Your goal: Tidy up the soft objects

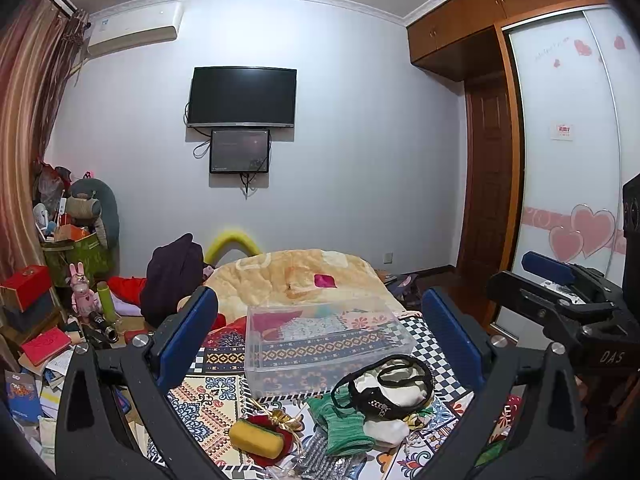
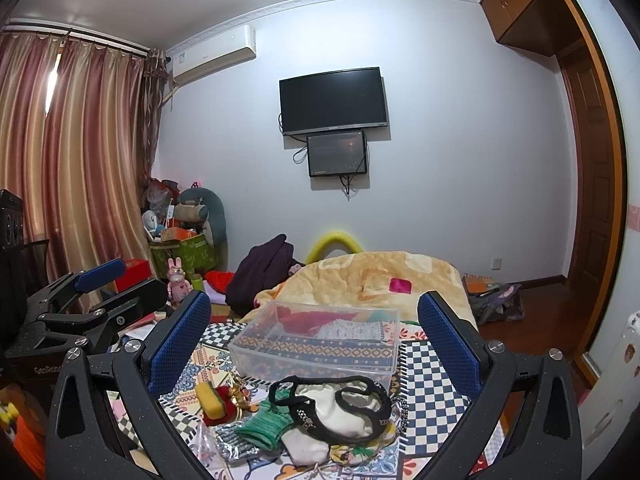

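Observation:
A pile of soft items lies on the patterned bedspread: a white cloth with a black strap point(image 1: 390, 386) point(image 2: 340, 400), a green knitted piece point(image 1: 344, 424) point(image 2: 266, 426), a yellow sponge point(image 1: 256, 438) point(image 2: 210, 398) on a red item. Behind it stands a clear plastic box point(image 1: 324, 344) point(image 2: 320, 338), which looks empty. My left gripper point(image 1: 320, 336) is open and empty, above the pile. My right gripper point(image 2: 316, 340) is open and empty too; it also shows at the right of the left wrist view point(image 1: 560, 280).
A beige quilt point(image 1: 296, 276) point(image 2: 380, 280) lies beyond the box with a dark garment point(image 1: 172, 280) to its left. Clutter, boxes and a pink rabbit toy point(image 1: 82, 292) stand at the left. A wardrobe point(image 1: 560, 140) is on the right.

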Motion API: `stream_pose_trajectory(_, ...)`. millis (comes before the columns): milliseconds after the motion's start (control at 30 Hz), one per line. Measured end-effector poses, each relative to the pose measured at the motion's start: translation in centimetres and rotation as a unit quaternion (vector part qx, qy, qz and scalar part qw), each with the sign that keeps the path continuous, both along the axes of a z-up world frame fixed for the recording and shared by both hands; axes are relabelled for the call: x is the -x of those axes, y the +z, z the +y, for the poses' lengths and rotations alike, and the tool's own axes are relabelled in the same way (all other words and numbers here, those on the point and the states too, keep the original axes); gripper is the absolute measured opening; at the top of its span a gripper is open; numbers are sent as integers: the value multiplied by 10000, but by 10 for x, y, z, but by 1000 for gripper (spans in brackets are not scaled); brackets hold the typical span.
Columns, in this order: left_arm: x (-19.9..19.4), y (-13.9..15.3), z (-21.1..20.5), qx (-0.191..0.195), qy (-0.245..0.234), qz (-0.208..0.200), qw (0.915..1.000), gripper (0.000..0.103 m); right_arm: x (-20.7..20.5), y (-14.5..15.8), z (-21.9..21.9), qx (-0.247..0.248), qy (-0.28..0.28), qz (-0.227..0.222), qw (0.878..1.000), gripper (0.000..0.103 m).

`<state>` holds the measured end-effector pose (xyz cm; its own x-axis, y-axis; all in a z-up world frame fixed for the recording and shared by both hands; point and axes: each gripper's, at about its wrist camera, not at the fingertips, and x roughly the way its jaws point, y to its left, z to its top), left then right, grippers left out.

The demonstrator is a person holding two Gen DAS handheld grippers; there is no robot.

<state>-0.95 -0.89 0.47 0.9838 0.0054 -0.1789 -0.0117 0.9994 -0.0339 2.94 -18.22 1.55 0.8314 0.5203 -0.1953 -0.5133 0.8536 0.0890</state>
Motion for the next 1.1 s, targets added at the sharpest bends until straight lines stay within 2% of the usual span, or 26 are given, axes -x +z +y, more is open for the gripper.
stream_pose_trajectory(800,-2,-1,0,-10,-19,56,10000,103,-2,-1,-1,12,-2,26,10000,103)
stream_pose_trajectory(1100,-18,-25,11,89,48,462,9989,103,-15,-17,2,130,-38,262,9996,103)
